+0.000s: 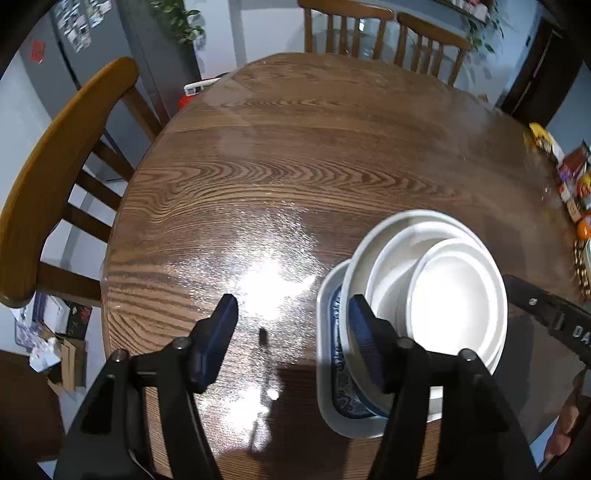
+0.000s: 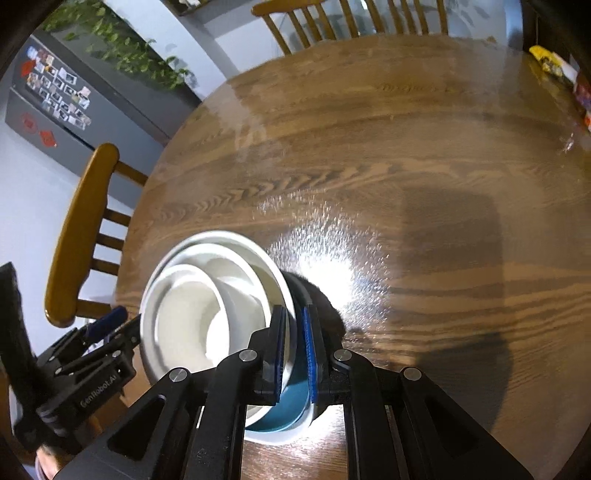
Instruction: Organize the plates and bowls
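A stack of white bowls (image 1: 436, 291) nests inside a blue-sided bowl (image 1: 354, 398), which sits on a white plate (image 1: 327, 373) with a blue pattern, near the front edge of the round wooden table (image 1: 295, 147). My left gripper (image 1: 291, 314) is open and empty just left of the stack, its right finger close to the bowl's side. In the right wrist view the same stack (image 2: 207, 314) shows, and my right gripper (image 2: 295, 325) is shut on the rim of the blue bowl (image 2: 284, 410). The plate (image 2: 280, 435) lies beneath.
Wooden chairs stand at the left (image 1: 55, 177) and at the far side (image 1: 369, 33). Snack packets (image 1: 569, 173) and an orange (image 1: 583, 229) lie at the table's right edge. A grey fridge (image 2: 59, 96) stands beyond the table.
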`<control>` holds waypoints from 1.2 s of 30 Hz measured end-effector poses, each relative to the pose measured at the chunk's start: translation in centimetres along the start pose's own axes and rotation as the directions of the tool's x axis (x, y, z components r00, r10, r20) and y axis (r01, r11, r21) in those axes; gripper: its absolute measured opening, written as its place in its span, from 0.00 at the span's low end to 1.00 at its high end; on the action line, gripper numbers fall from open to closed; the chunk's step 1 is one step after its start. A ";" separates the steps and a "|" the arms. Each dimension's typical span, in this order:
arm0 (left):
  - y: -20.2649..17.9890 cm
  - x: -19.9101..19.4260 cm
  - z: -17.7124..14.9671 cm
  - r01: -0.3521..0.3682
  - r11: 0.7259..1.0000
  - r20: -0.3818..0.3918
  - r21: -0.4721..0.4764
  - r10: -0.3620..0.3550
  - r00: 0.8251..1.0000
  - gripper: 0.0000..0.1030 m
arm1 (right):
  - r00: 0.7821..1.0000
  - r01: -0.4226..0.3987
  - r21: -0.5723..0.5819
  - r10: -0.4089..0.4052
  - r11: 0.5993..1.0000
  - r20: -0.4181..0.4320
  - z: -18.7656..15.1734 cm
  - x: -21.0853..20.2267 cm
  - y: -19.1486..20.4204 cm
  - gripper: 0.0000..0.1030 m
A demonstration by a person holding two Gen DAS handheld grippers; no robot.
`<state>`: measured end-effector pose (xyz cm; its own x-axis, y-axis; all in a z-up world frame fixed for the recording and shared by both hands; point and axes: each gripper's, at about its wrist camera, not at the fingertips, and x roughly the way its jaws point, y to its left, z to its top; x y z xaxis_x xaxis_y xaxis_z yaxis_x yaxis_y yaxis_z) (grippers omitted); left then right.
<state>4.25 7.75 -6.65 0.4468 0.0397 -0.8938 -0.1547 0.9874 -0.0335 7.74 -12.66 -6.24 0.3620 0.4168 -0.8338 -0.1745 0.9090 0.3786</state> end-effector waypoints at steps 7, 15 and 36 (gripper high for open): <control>0.2 -3.0 -0.3 0.022 1.000 0.099 0.017 -0.023 0.995 0.78 | 0.994 0.027 -0.040 -0.023 0.999 0.105 -0.5 -3.2 1.1 0.42; -0.2 -6.2 -3.4 0.007 0.995 0.177 0.104 -0.026 0.984 0.98 | 0.982 0.099 -0.215 -0.062 0.972 0.176 -5.1 -6.1 4.2 0.64; -1.1 -8.8 -8.8 0.008 0.961 0.204 0.275 -0.066 0.977 0.99 | 0.973 0.157 -0.342 -0.085 0.926 0.216 -11.6 -8.0 6.2 0.65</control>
<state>-7.25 5.02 -2.72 0.6266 0.0046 -0.7793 0.0968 0.9918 0.0837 -6.83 -10.44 -1.84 0.5652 0.3294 -0.7564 -0.4176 0.9049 0.0821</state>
